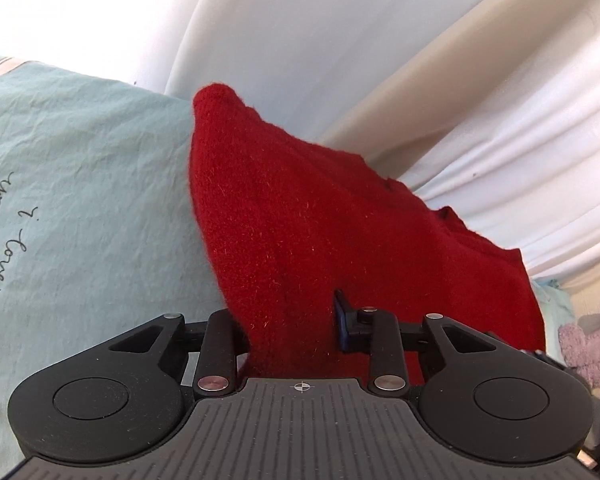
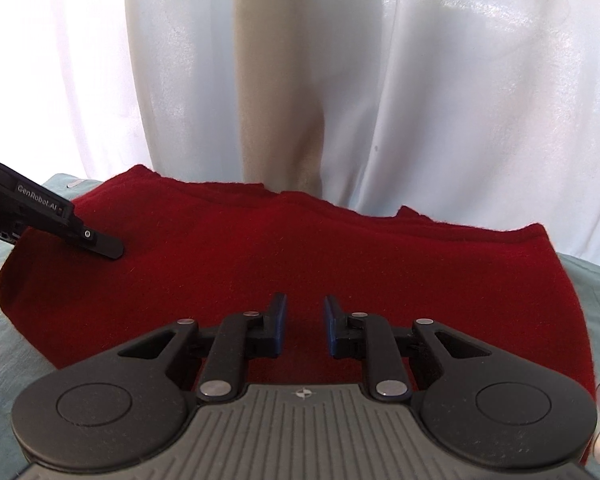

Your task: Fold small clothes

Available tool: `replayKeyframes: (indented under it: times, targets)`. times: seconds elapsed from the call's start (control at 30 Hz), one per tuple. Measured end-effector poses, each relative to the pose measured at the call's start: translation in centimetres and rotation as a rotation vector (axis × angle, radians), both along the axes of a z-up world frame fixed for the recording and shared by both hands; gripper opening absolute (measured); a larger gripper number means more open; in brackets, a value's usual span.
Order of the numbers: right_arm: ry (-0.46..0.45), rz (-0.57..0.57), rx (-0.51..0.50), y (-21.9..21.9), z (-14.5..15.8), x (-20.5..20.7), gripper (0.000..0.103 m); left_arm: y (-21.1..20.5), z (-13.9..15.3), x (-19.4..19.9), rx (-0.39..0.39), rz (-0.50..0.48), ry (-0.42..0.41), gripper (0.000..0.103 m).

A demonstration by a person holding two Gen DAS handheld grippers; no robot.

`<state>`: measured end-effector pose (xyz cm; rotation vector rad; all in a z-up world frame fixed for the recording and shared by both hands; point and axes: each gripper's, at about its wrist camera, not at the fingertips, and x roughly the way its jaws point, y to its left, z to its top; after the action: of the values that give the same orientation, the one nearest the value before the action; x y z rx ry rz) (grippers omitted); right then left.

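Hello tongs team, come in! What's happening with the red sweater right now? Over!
Left tongs shut on red sweater, lifting its edge. Right tongs open, empty, above it. Sweater lies on teal sheet. Nothing blocking.

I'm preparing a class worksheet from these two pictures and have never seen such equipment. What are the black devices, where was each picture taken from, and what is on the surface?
Each picture comes from a camera mounted on hand-held tongs, looking along their two fingers. The left tongs have red knit fabric bunched between their fingers, apparently gripping the red knitted garment by its edge. The right tongs are open above it, holding nothing. The garment lies on a pale green sheet with handwriting printed on it. White curtains hang behind.
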<state>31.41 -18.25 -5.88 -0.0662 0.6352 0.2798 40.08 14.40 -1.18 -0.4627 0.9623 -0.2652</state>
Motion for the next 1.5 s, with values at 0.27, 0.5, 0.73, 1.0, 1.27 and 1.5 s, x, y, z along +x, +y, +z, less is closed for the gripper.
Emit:
replayKeyframes:
  times: [0.27,0.5,0.73,1.0,1.27,1.5]
  targets:
    - [0.027,0.038,-0.082,1.1,-1.8,0.9,0.017,-2.4,4.3,-0.8,-0.014,-0.022,-0.067,0.028]
    - [0.037,0.021,0.019,-0.7,-1.3,0.6,0.017,-10.0,9.0,-1.0,0.048,-0.154,-0.149,0.027]
    - [0.013,-0.094,0.138,-5.6,0.4,-0.7,0.017,-18.9,6.1,0.0,0.091,-0.308,-0.153,0.034]
    - [0.064,-0.202,0.234,-11.2,0.3,-1.4,0.019,-21.8,5.1,-1.6,0.036,-0.361,-0.167,0.061]
    - [0.073,-0.219,0.248,-12.3,0.0,-0.7,0.023,-16.8,13.4,-7.6,-0.027,-0.293,-0.437,0.084]
    - [-0.010,-0.205,0.281,-13.0,3.1,-2.1,0.023,-9.3,6.6,-3.7,0.146,0.094,-0.150,0.078]
